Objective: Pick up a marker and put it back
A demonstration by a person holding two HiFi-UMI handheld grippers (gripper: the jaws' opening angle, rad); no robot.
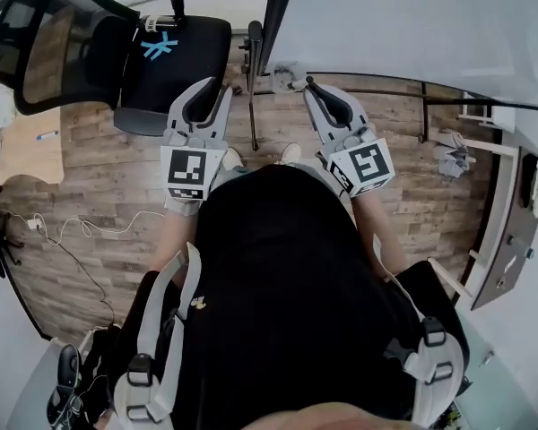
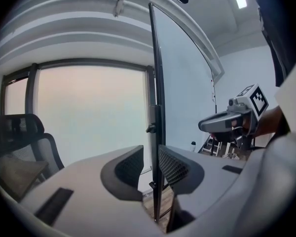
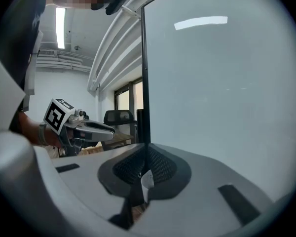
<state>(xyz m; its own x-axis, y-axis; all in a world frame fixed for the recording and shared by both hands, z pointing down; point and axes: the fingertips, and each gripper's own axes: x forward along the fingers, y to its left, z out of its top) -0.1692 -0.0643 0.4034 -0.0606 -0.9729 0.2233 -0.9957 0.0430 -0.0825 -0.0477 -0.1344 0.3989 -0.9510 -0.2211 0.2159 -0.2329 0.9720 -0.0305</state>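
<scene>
At the far left of the head view, a slim pen-like thing, possibly the marker [image 1: 47, 135] though too small to be sure, lies on a wooden table [image 1: 18, 146], well apart from both grippers. Beside it a black office chair [image 1: 117, 52] stands on the wood floor [image 1: 99, 186]. The left gripper [image 1: 213, 90] points at the chair, its fingers apart with nothing between them. Right of it stands the dark post [image 1: 254, 79] of a whiteboard [image 1: 412, 25]. The right gripper [image 1: 310, 82] points toward the board's foot, its fingers closed together and holding nothing that can be made out.
</scene>
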